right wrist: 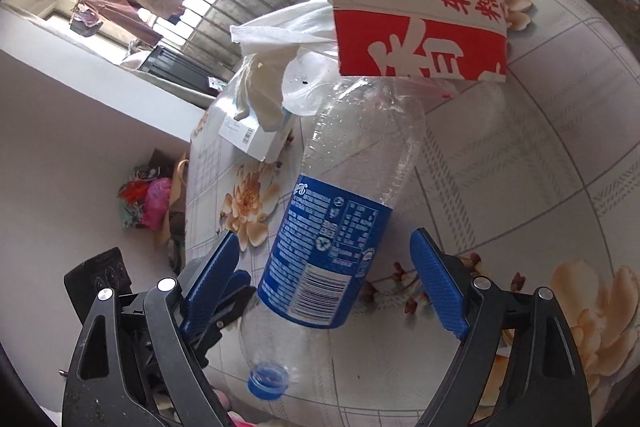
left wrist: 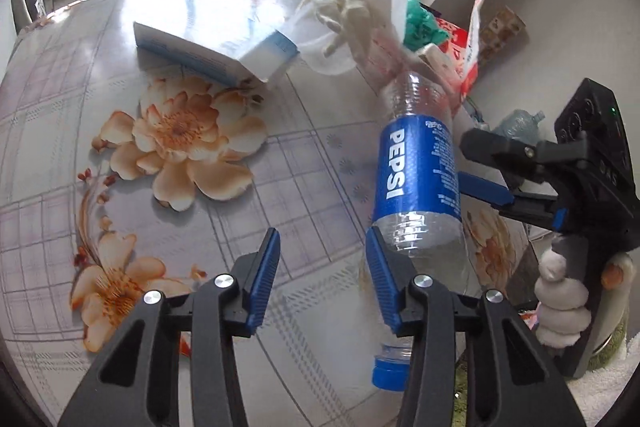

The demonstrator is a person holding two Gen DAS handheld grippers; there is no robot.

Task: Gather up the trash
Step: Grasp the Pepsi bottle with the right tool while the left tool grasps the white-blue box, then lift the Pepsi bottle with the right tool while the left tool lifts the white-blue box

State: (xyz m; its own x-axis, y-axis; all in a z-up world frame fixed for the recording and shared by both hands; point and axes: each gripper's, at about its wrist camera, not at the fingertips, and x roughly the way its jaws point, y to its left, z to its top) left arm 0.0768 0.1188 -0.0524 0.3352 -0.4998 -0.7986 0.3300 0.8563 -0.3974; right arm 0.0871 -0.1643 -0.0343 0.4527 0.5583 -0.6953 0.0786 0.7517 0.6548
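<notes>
Both tongs gape — right tongs [right wrist: 326, 283] straddle Pepsi bottle [right wrist: 336, 227], left tongs [left wrist: 322, 267] empty.

Empty Pepsi bottle [left wrist: 416, 179] lying on the table [left wrist: 280, 167].

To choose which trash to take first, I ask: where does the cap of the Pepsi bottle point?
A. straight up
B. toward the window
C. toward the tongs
C: in both wrist views the blue cap of the Pepsi bottle is at the near end, close to the cameras.

Bottle [left wrist: 416, 171] on table [left wrist: 80, 131], box [left wrist: 212, 55] behind.
</notes>
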